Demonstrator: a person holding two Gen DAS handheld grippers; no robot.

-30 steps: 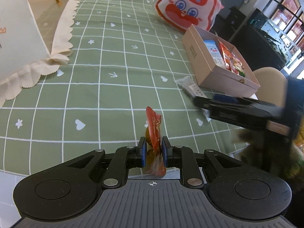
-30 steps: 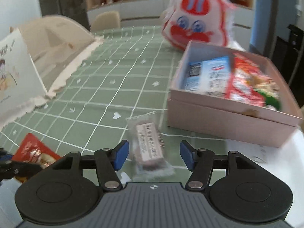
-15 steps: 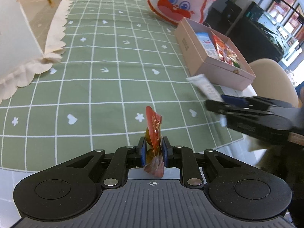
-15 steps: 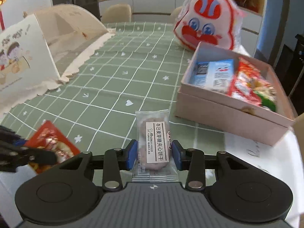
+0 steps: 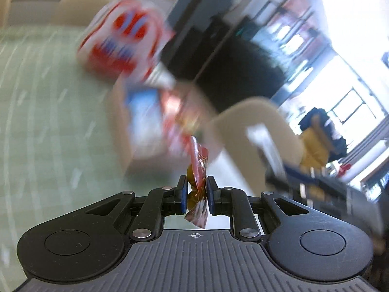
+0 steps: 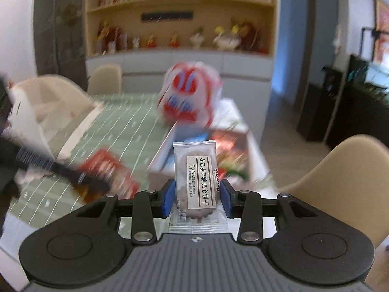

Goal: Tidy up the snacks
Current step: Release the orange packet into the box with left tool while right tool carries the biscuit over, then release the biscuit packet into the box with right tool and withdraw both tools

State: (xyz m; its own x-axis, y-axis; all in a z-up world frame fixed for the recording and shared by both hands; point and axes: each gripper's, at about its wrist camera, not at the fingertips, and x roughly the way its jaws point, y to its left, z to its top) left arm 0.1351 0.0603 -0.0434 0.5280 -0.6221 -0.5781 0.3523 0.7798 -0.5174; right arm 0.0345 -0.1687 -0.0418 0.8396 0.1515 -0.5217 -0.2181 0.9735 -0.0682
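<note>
Snacks, two in hand: left claw clamps a red snack packet edge-on between its blue pads; right claw pinches a clear-wrapped biscuit upright, white label facing camera. Both are held clear of the green checked desk. Pink open box of snacks sits beyond, blurred; a red-and-white rabbit-face bag sits behind it. Beige chair to the right
</note>
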